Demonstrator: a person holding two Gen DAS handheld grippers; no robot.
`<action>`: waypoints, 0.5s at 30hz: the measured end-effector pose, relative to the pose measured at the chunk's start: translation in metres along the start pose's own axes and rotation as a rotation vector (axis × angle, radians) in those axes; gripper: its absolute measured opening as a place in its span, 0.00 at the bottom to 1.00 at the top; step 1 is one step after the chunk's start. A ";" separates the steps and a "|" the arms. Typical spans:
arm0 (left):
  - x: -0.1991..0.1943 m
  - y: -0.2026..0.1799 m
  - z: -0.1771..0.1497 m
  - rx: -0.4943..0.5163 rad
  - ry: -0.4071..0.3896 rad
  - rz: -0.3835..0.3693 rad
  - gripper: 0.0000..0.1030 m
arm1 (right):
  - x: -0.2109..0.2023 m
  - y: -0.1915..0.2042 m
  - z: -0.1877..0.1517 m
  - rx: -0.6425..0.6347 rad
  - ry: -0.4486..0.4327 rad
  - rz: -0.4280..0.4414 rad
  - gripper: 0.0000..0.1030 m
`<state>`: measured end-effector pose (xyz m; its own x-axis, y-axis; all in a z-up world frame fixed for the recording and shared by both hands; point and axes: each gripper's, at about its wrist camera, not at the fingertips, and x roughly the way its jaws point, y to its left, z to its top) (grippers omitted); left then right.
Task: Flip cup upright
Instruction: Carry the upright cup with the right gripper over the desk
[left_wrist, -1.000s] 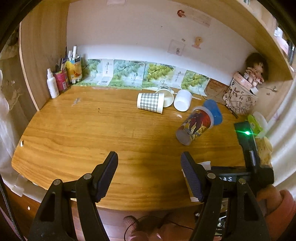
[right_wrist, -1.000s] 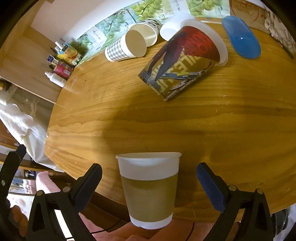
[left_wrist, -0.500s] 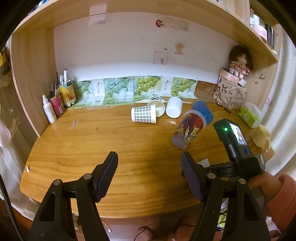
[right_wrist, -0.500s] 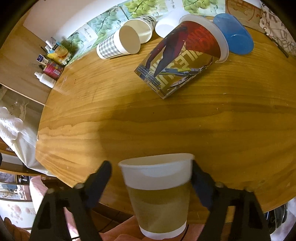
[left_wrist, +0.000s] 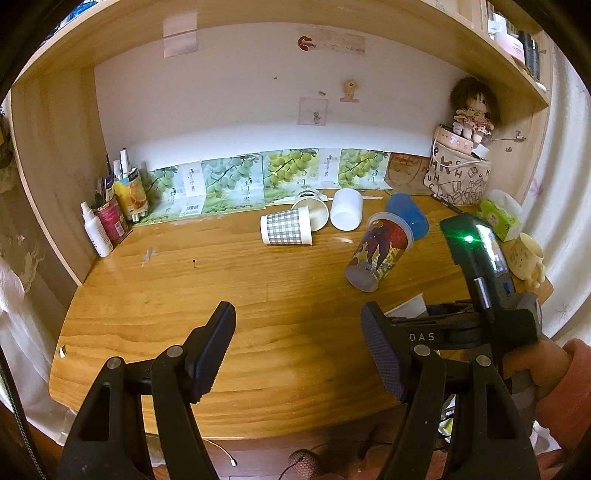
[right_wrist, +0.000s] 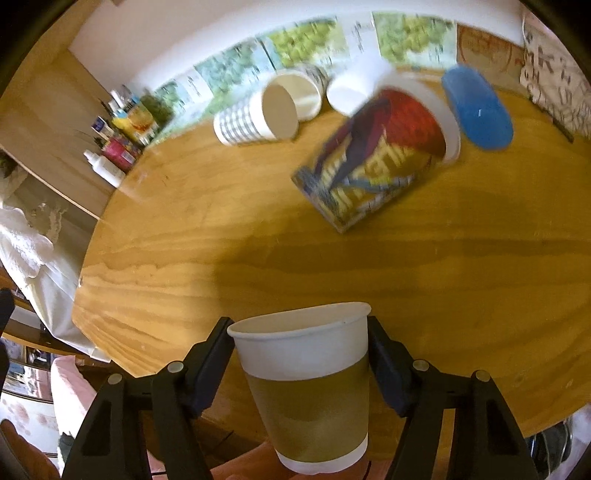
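While the right gripper clasps a paper cup between its two fingers, the cup stands upright with its open mouth facing up. This cup is white with a wide brown band round its middle. One finger presses each side of it just under the rim, and it sits over the near edge of the wooden desk, at the front of the right wrist view. Whether its base touches the desk is hidden.

Farther back on the desk from the paper cup, a tall printed tumbler with a red and blue comic figure lies on its side, its wide rim pointing toward the back wall. Just beyond that rim lies a blue cup. Left of the tumbler, a grey checked paper cup lies on its side with its mouth showing, and two more white cups lie tipped behind it. This view is blurred, so fine detail is unclear.

The left gripper is spread wide with nothing between its fingers, poised above the desk's near edge. From its camera, the tumbler lies ahead and to the right. A person's hand in a pink sleeve holds the black body of the right gripper at the lower right, with a green light on it. A doll sits on a printed bag in the far right corner, and bottles stand at the far left.
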<state>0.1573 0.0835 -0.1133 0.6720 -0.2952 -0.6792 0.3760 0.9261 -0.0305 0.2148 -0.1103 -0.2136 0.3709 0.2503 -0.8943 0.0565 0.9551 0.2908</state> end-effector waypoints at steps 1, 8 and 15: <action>0.001 0.000 0.000 0.004 0.001 0.001 0.72 | -0.003 0.001 0.000 -0.007 -0.022 0.000 0.68; 0.004 0.000 0.001 0.032 0.018 0.027 0.72 | -0.024 0.008 -0.006 -0.069 -0.253 0.002 0.68; 0.009 0.008 0.001 0.052 0.044 0.066 0.72 | -0.028 0.019 -0.021 -0.134 -0.464 -0.017 0.68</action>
<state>0.1667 0.0884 -0.1187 0.6683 -0.2226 -0.7098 0.3657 0.9292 0.0529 0.1866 -0.0953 -0.1903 0.7470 0.1668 -0.6436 -0.0425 0.9780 0.2041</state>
